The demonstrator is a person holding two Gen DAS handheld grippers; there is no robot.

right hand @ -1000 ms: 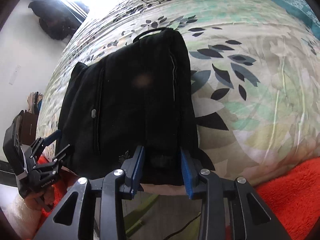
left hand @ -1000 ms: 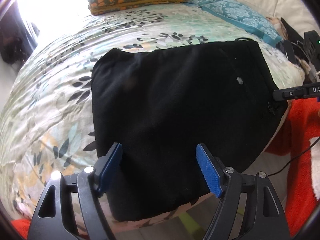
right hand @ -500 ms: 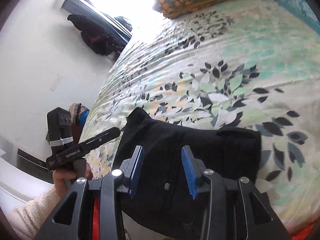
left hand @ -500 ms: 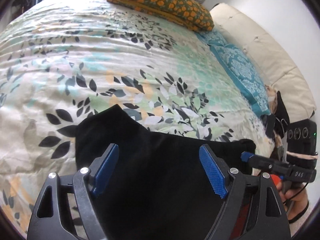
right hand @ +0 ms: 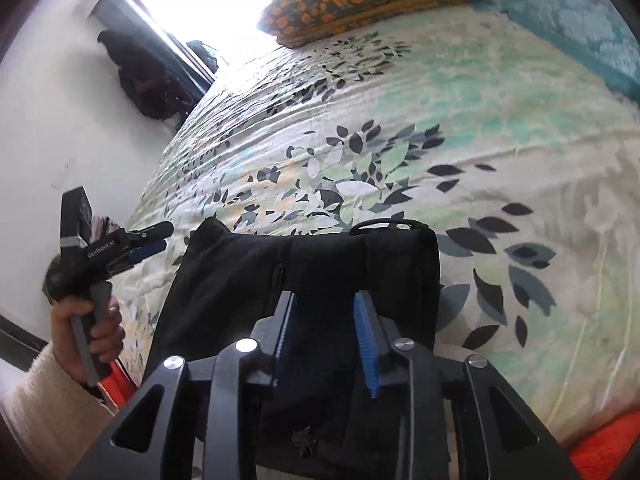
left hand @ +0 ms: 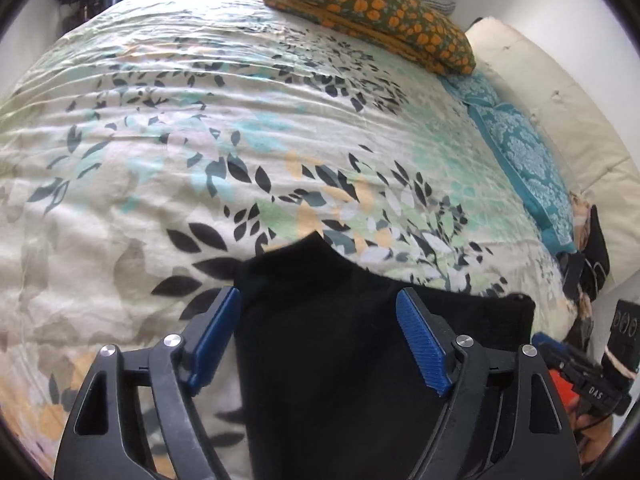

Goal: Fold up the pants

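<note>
Two grippers are held over the near edge of the bed, and the black pants (left hand: pixel 360 360) lie folded into a flat dark block on the leaf-print bedspread (left hand: pixel 200 140). Seen from the left wrist camera, the pants fill the lower middle of the view, with one corner poking up toward 12 o'clock. The left gripper (left hand: pixel 318 316) hangs above them with its blue pads spread wide and nothing between them; its left pad sits just over the pants' left edge. In the right wrist view, the right gripper (right hand: pixel 325 312) hovers over the near part of the pants, its blue pads narrowly apart with only dark cloth behind the gap, so whether it pinches any fabric I cannot tell. A small loop sticks up at the pants' far edge. Off at 9 o'clock in that view a hand (right hand: pixel 90 320) in a cream sleeve grips the other tool's handle. An orange-flowered pillow (left hand: pixel 372 12) rests at the head of the bed toward 1 o'clock, with a teal patterned pillow (left hand: pixel 520 152) at 3 o'clock.
</note>
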